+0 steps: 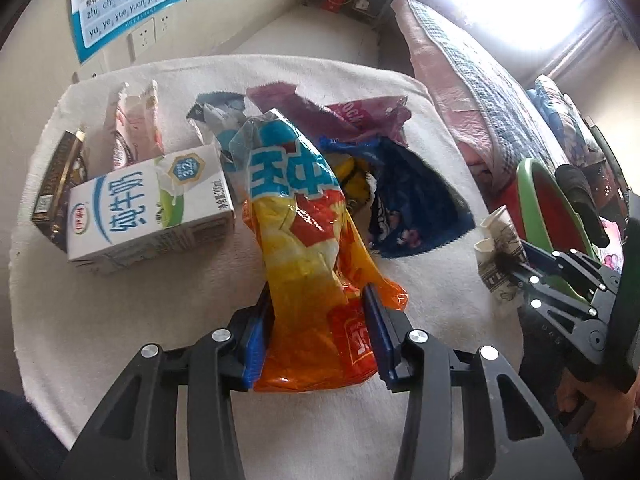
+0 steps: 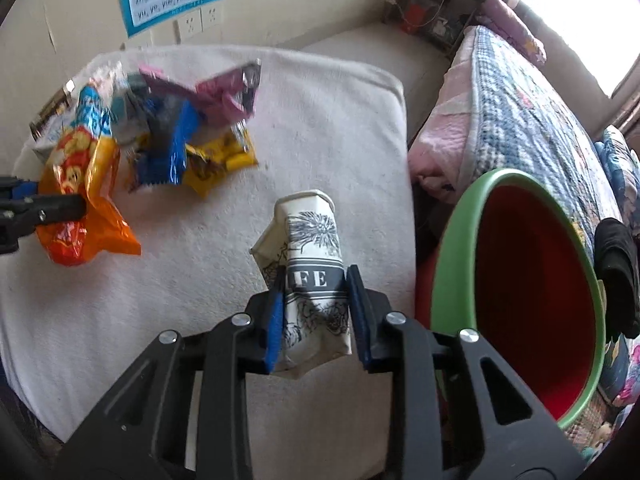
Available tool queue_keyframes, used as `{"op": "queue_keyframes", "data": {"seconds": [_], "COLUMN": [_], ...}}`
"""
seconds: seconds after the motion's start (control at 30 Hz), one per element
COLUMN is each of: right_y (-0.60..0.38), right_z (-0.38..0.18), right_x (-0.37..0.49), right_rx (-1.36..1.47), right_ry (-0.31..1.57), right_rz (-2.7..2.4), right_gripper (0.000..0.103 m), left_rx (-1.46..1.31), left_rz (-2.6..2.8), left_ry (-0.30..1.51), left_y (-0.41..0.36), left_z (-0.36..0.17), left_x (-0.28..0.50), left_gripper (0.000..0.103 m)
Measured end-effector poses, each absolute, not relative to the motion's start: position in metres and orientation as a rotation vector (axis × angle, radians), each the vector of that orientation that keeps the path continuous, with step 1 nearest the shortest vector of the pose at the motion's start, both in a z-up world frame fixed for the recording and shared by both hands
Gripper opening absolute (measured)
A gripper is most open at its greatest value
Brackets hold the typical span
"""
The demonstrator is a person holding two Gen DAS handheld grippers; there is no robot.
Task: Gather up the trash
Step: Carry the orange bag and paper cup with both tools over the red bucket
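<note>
While the left tool point(image 1: 316, 320) clamps the near end of an orange snack bag point(image 1: 308, 248) on the white-covered surface point(image 1: 120, 320), the right tool point(image 2: 316, 300) grips a crumpled paper cup point(image 2: 312, 280), just left of the green-rimmed bin point(image 2: 460, 240). A milk carton point(image 1: 148, 208) and wrappers point(image 1: 408, 200) lie farther away.

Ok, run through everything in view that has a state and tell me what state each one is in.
Left gripper: shut on the orange snack bag, which is crumpled.
Right gripper: shut on the paper cup, which is crushed.
Bin: open, nothing visible inside.
Milk carton: lying on its side on the white cloth.
Blue wrapper: torn open, lying flat.
Pink wrapper: torn open, crumpled.
</note>
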State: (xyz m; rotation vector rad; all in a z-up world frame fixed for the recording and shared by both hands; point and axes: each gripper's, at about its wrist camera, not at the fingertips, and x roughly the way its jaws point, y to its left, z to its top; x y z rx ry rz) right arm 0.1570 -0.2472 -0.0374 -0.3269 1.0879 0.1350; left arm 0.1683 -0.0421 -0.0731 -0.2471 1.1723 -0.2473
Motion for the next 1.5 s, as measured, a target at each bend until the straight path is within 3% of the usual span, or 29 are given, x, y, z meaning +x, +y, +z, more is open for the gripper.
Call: {"op": "queue_keyframes", "data": {"seconds": [0.83, 1.5], "right_y": [-0.236, -0.297], "right_z": [0.044, 0.077], "right_x": [0.092, 0.074], "right_rx": [-0.263, -0.161], "right_ry": [0.920, 0.840], "right_rz": [0.151, 0.045], "right_gripper": [0.028, 0.028], "left_rx": [-0.223, -0.137], "left_rz": [-0.275, -0.382], "left_ry": [1.009, 0.971], "left_y": [-0.031, -0.094], "left_z": [0.005, 0.036], "left_x": [0.103, 0.096], "left_gripper": [0.041, 0.041]}}
